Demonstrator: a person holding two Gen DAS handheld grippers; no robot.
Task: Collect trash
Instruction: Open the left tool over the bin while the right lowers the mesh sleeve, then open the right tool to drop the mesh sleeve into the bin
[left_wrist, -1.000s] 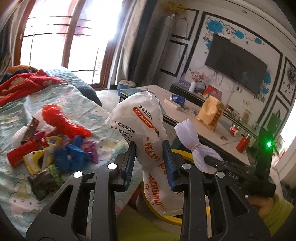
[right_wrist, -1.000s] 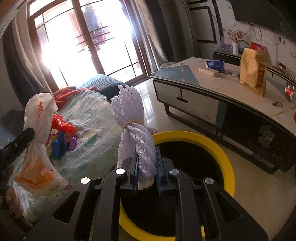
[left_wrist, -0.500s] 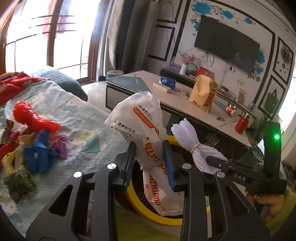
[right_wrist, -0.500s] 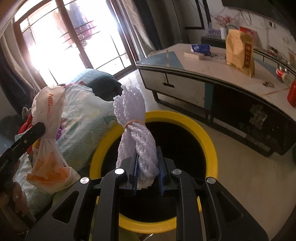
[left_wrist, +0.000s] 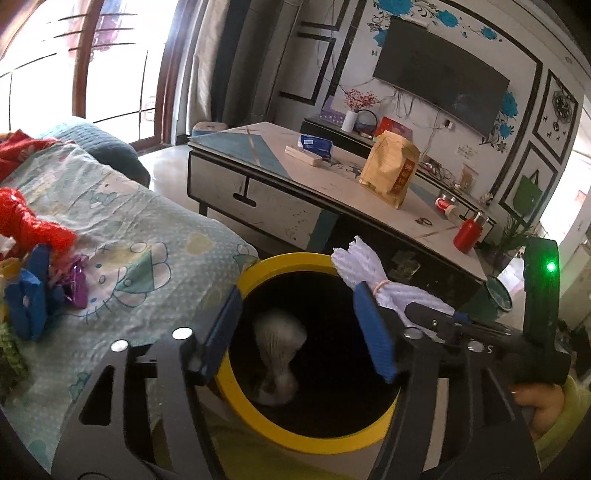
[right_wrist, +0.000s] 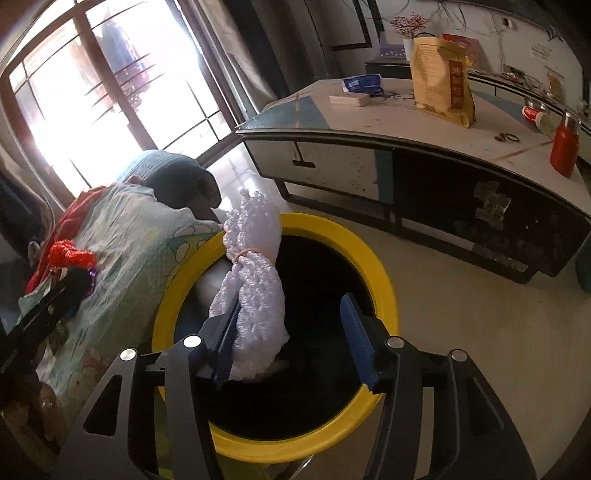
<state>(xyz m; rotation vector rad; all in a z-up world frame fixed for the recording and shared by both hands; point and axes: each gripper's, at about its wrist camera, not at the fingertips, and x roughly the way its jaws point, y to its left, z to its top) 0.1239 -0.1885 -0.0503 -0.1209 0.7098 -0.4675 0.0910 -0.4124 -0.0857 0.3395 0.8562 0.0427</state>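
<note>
Sunlight pours through the tall window at the far left onto a bed (left_wrist: 122, 229) spread with a pale cartoon-print sheet. On its left edge lies a heap of bright wrappers (left_wrist: 33, 266), red, blue and purple, well apart from both claws.

Just beside the bed stands a yellow-rimmed bin (left_wrist: 258, 273) with a black inside. The left claw (left_wrist: 301, 332) hangs over its mouth, pointing down into it, its blue pads spread and opening wider with nothing between them. Below the gap, inside the bin, lies a white plastic bag (left_wrist: 279, 350), blurred and clear of both pads.

To the right of that, the right claw (right_wrist: 291, 332) is over the same bin, its jaws also opening. A white foam net bundle (right_wrist: 255, 288), tied with a rubber band near its top, stands between the pads. It leans against the left pad, while the right pad stands well away from it. The bundle's upper end sticks up past the bin's rim; its lower end hangs over the black opening.

Farther right, beyond the bin, a low desk (left_wrist: 332, 184) carries a yellow paper bag (left_wrist: 389, 170), a blue packet and a red bottle (left_wrist: 467, 234). A dark television (left_wrist: 439, 94) hangs on the wall behind. At the far right edge of the left wrist view a hand (left_wrist: 539, 406) in a yellow-green sleeve grips the right claw's handle.
</note>
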